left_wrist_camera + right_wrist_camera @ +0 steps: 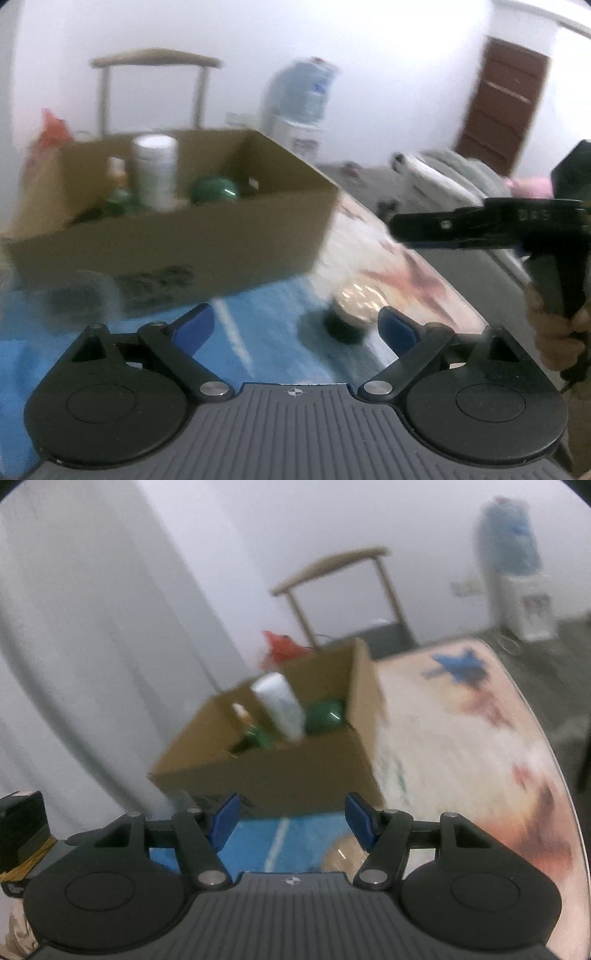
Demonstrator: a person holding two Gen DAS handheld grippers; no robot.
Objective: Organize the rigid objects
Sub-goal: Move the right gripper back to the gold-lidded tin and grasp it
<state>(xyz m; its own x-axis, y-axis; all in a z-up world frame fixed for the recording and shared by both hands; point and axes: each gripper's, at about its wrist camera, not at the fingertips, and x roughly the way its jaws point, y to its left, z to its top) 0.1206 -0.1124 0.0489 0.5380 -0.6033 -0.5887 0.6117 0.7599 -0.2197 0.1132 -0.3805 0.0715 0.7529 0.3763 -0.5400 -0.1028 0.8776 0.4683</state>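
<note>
Left wrist: left hand-held gripper (295, 325) spread wide, empty, above gold-lidded jar (356, 308). Right hand-held gripper (290, 819) spread, empty.

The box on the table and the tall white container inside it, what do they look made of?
The box looks like plain brown corrugated cardboard, matte, with thin upright walls and dark print on its front. The tall white container looks like smooth plastic, though blur leaves that uncertain.
</note>
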